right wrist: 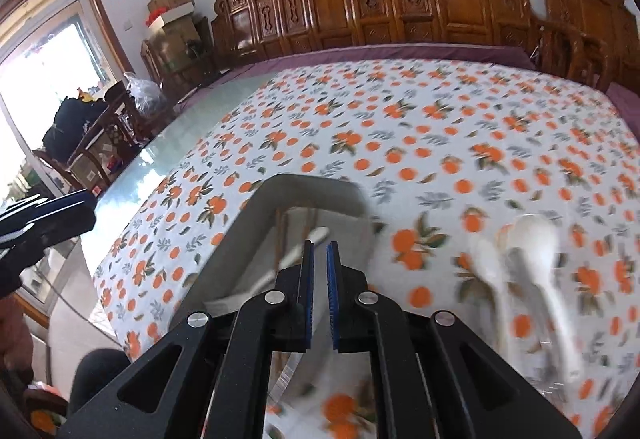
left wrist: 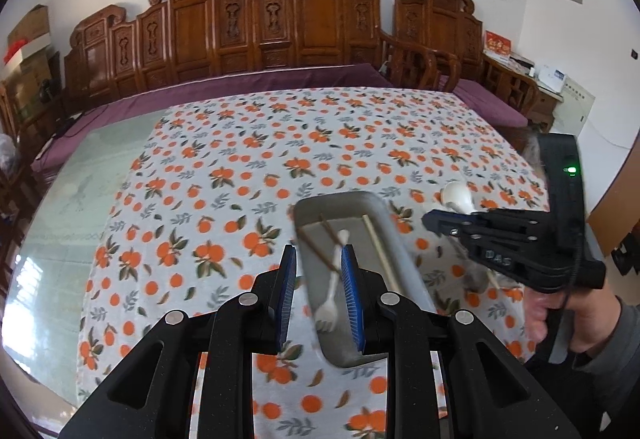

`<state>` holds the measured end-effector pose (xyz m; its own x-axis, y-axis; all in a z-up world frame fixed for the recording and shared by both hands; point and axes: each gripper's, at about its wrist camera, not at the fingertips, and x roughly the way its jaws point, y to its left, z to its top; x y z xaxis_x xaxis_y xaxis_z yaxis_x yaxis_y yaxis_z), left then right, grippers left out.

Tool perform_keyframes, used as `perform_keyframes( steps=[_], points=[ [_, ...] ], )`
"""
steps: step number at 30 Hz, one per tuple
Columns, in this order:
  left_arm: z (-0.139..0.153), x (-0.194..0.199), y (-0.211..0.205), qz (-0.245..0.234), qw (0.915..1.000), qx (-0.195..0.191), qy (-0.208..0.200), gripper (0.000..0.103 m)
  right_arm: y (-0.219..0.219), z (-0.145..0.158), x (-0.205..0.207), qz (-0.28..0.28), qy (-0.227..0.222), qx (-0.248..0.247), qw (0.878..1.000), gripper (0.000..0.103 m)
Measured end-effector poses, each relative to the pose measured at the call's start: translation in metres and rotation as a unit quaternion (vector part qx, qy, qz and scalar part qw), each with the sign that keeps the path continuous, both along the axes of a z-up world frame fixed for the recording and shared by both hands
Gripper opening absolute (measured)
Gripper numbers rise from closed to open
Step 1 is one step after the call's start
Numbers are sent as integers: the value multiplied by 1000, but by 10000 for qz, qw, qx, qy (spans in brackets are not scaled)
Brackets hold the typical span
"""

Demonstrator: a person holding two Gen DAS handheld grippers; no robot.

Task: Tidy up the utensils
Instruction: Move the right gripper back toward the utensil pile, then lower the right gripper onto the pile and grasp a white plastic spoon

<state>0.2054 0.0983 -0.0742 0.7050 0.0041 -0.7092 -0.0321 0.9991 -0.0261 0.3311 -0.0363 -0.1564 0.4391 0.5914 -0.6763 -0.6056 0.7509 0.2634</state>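
Hovering empty over the grey tray (right wrist: 248,231), nearly-clenched right tool (right wrist: 320,295) nearest the white spoons (right wrist: 532,259) lying rightward on the counter (right wrist: 360,127), handles pointing nearward.

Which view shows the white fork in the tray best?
Left wrist. The white fork lies sharp in the grey tray, tines near the camera, between the left gripper fingers. In the right wrist view it is only a pale, blurred streak.
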Motion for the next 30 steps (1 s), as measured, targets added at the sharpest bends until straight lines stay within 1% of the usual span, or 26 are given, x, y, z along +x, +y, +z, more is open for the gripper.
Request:
perform_keyframes(
  steps=[5, 8, 14, 18, 21, 23, 25, 30],
  points=[
    [2, 4, -27, -204, 9998, -42, -57, 21, -53, 18, -3, -228, -263, -91, 9994, 9],
    [1, 7, -43, -328, 9994, -44, -57, 22, -86, 24, -6, -401, -367, -148, 9984, 9],
    [-8, 17, -73, -543, 9985, -81, 12, 24, -137, 16, -12, -639, -337, -294, 9970, 9],
    [-16, 22, -89, -660, 9977, -79, 93, 24, -150, 1, -16, -713, -233, -344, 9966, 9],
    [-22, 25, -100, -725, 9972, -58, 165, 24, -151, -13, -15, -722, -115, -368, 9966, 9],
    [-27, 26, -105, -764, 9968, -45, 207, 25, -149, -23, -14, -697, -11, -376, 9969, 9],
    [-30, 25, -109, -790, 9966, -41, 222, 32, -143, -30, -14, -660, 65, -391, 9970, 9],
    [-41, 22, -114, -838, 9960, -53, 316, 34, -124, -51, -9, -546, 192, -578, 9967, 9]
  ],
)
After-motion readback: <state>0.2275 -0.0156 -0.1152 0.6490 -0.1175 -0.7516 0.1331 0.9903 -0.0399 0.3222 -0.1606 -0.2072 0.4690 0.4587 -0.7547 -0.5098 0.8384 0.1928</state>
